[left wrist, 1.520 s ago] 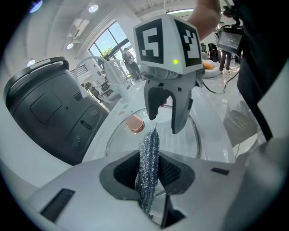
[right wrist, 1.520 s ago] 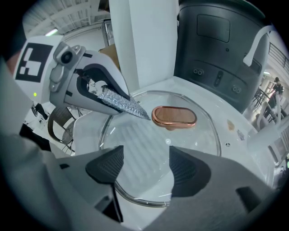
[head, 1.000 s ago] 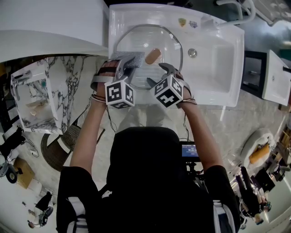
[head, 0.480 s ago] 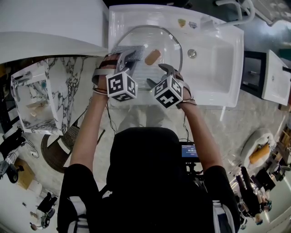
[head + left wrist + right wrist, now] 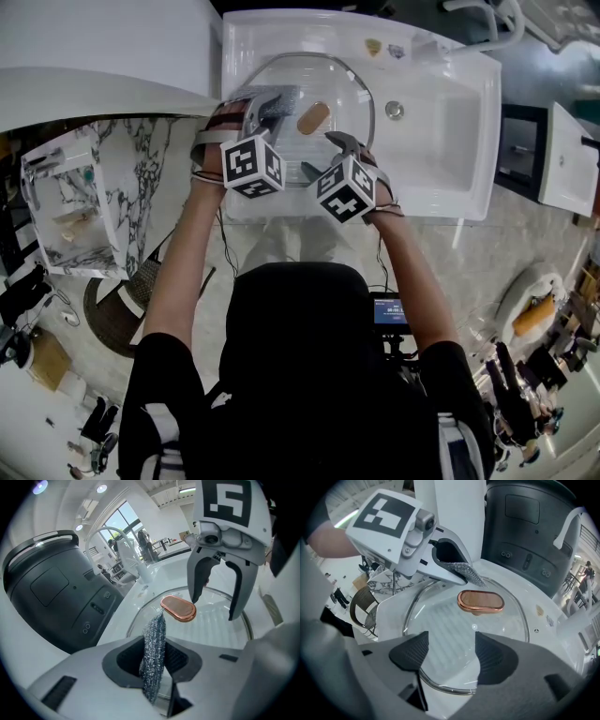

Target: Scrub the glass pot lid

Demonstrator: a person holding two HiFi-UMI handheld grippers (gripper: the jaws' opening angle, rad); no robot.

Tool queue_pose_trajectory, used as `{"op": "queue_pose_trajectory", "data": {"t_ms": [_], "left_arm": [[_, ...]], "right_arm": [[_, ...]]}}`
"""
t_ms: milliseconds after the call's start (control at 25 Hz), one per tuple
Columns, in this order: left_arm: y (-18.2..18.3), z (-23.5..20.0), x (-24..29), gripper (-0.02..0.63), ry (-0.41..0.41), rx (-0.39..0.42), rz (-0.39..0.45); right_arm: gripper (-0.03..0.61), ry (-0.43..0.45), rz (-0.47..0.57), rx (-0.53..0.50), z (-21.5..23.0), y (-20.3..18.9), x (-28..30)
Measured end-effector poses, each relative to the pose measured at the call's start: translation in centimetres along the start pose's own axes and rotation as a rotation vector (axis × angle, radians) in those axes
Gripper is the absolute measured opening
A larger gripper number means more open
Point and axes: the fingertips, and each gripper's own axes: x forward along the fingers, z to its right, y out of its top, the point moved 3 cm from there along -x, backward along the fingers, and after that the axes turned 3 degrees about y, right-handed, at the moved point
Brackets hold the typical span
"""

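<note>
Head view: glass pot lid [image 5: 342, 89] lies flat in the white sink [image 5: 450, 141] with its copper-coloured handle [image 5: 313, 118] up. Left gripper [image 5: 267, 112] is over the lid's left part; right gripper [image 5: 319, 153] is at its near edge.

Left gripper view: jaws clamp a steel mesh scrubber [image 5: 153, 653], whose tip is just beside the handle.

Right gripper view: jaws spread, gripping nothing, and the lid's near rim shows between them. Scrubber end is over the glass left of the handle; contact is unclear.

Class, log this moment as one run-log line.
left gripper: shut on steel scourer | right gripper: open at glass lid rim | lid: in sink
</note>
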Motion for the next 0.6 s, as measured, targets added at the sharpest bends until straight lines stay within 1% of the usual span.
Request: {"op": "queue_pose_trajectory", "data": {"t_ms": [200, 600], "left_arm": [[-0.02, -0.51, 0.41, 0.083, 0.027, -0.017, -0.008], [-0.23, 0.22, 0.2, 0.083, 0.028, -0.026, -0.005]], "right_arm": [[0.298, 0.002, -0.002, 0.001, 0.06, 0.04, -0.1], [0.298, 0.003, -0.001, 0.001, 0.09, -0.02, -0.07]]}}
